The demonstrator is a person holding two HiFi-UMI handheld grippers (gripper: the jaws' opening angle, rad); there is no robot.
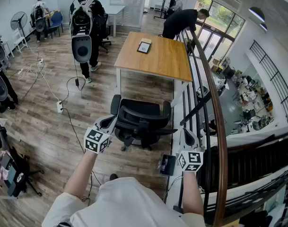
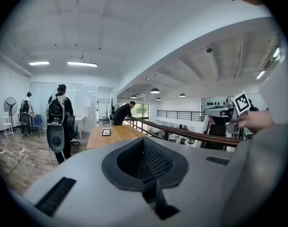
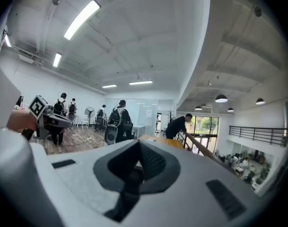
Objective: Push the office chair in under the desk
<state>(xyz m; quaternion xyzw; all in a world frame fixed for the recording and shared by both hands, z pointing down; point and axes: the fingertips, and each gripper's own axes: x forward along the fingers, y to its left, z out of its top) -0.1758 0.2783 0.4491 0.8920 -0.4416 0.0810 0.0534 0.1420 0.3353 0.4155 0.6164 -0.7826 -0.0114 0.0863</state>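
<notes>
A black office chair (image 1: pixel 141 119) stands on the wood floor just short of the near end of a wooden desk (image 1: pixel 155 60), with its backrest toward me. My left gripper (image 1: pixel 109 122) is shut and empty, its tip close by the chair's left side; whether it touches I cannot tell. The right gripper (image 1: pixel 187 137) is also shut and empty, to the right of the chair and apart from it. In the left gripper view the shut jaws fill the lower half, with the desk (image 2: pixel 116 135) beyond them. The right gripper view shows its jaws pressed together and the desk (image 3: pixel 165 142) behind.
A tablet (image 1: pixel 144 47) lies on the desk. A curved wooden railing (image 1: pixel 211 84) runs along the right. A black box (image 1: pixel 167 164) sits on the floor by my right arm. Cables and a power strip (image 1: pixel 59 107) lie at left. People with backpacks (image 1: pixel 83 27) stand beyond; another person (image 1: pixel 181 20) leans at the railing.
</notes>
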